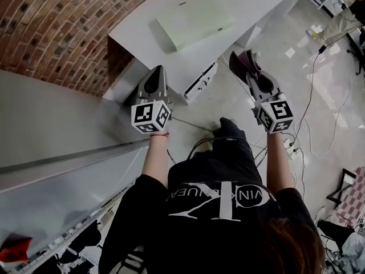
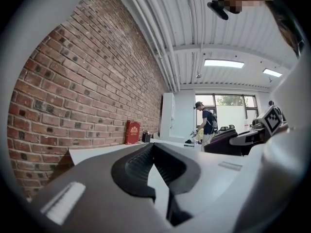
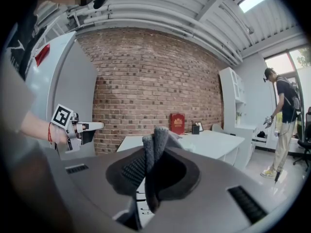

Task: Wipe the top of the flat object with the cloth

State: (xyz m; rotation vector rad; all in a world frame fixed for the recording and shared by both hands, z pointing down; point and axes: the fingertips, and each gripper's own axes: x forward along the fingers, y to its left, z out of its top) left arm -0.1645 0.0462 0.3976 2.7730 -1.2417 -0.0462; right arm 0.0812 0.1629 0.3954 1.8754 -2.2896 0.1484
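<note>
A pale green flat object [image 1: 194, 21] lies on the white table [image 1: 256, 1] ahead of me. My right gripper [image 1: 244, 60] hangs in the air short of the table's near edge, shut on a dark grey cloth [image 1: 248, 57]. In the right gripper view the cloth [image 3: 154, 147] stands folded between the jaws of that gripper [image 3: 151, 136]. My left gripper [image 1: 158, 71] is held level beside it, to the left of the table's corner. Its jaws are shut with nothing between them in the left gripper view [image 2: 153, 148].
A brick wall [image 1: 51, 21] runs behind and left of the table. A white drawer unit [image 1: 199, 81] stands under the table's near side. Cables [image 1: 311, 124] trail on the floor at right. A red book [image 3: 177, 124] stands at the table's far end. A person [image 3: 284, 125] stands further off.
</note>
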